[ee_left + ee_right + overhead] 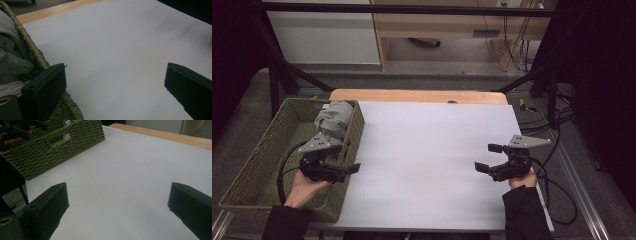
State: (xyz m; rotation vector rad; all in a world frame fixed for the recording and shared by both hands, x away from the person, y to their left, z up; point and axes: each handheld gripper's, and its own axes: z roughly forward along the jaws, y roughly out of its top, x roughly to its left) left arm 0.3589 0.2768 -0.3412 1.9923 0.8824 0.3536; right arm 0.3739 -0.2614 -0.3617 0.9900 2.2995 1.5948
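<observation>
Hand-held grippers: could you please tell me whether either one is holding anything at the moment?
Neither: the left hand-held gripper and right hand-held gripper are both open, with nothing between their jaws.

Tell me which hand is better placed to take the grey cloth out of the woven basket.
Left. The left tool is open at the green woven basket, near the crumpled grey cloth. The right tool, also open, is across the white sheet.
</observation>
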